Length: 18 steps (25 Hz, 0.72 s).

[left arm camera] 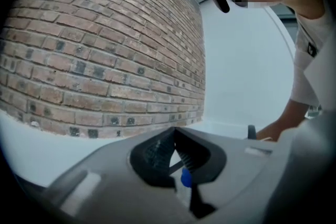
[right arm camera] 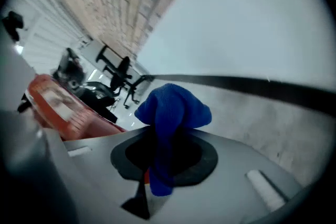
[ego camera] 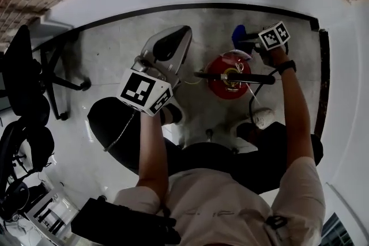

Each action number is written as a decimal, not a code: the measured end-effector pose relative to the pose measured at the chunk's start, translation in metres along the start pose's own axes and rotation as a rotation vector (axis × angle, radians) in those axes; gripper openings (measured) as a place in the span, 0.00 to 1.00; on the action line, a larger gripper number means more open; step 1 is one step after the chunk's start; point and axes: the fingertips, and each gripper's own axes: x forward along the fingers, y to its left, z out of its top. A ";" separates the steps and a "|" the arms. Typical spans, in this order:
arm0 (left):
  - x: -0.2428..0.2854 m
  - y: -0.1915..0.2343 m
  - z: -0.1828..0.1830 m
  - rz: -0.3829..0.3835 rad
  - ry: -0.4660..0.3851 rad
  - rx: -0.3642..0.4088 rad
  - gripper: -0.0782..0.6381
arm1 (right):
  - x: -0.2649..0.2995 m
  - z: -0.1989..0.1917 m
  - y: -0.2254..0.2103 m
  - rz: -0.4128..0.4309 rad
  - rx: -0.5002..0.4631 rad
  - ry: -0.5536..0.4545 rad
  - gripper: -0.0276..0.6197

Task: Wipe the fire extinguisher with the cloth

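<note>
A red fire extinguisher (ego camera: pixel 227 83) stands on the grey floor in front of the person's feet, seen from above with its black handle and hose (ego camera: pixel 254 79) across the top. My right gripper (ego camera: pixel 240 38) hovers just beyond its top, shut on a blue cloth (ego camera: pixel 238 35). In the right gripper view the cloth (right arm camera: pixel 171 109) bunches out of the jaws of the right gripper (right arm camera: pixel 167 131), and the extinguisher's red body (right arm camera: pixel 62 107) lies at the left. My left gripper (ego camera: pixel 182 33) is raised left of the extinguisher. In its own view the left gripper (left arm camera: pixel 174 134) is shut on nothing and faces a brick wall.
An office chair (ego camera: pixel 55 74) stands at the left on the floor. A black baseboard (ego camera: pixel 202 7) runs under the white wall band, with the brick wall (left arm camera: pixel 105 50) above. A light shoe (ego camera: pixel 262 118) rests close beside the extinguisher.
</note>
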 end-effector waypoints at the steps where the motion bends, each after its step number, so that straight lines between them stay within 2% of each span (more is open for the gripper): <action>1: 0.000 0.002 0.003 -0.003 -0.006 -0.001 0.11 | -0.017 0.027 0.025 0.034 -0.068 -0.026 0.15; 4: -0.005 0.012 0.013 0.000 -0.030 -0.006 0.11 | -0.056 0.096 0.098 0.139 -0.238 -0.089 0.15; 7: -0.009 0.025 0.022 0.015 -0.054 -0.014 0.11 | -0.078 0.138 0.173 0.335 -0.339 -0.102 0.15; 9: -0.011 0.032 0.025 0.024 -0.063 -0.019 0.11 | -0.082 0.143 0.216 0.507 -0.380 -0.028 0.15; 11: -0.012 0.038 0.026 0.031 -0.069 -0.025 0.11 | -0.074 0.127 0.240 0.639 -0.400 0.134 0.16; 12: -0.013 0.040 0.026 0.035 -0.071 -0.029 0.11 | -0.067 0.113 0.243 0.669 -0.399 0.238 0.16; 14: -0.015 0.044 0.024 0.044 -0.073 -0.035 0.11 | -0.047 0.086 0.234 0.664 -0.378 0.427 0.16; 15: -0.016 0.046 0.022 0.048 -0.072 -0.038 0.11 | -0.036 0.076 0.225 0.644 -0.365 0.490 0.16; 18: -0.017 0.050 0.015 0.062 -0.064 -0.046 0.11 | -0.003 0.048 0.182 0.525 -0.359 0.645 0.16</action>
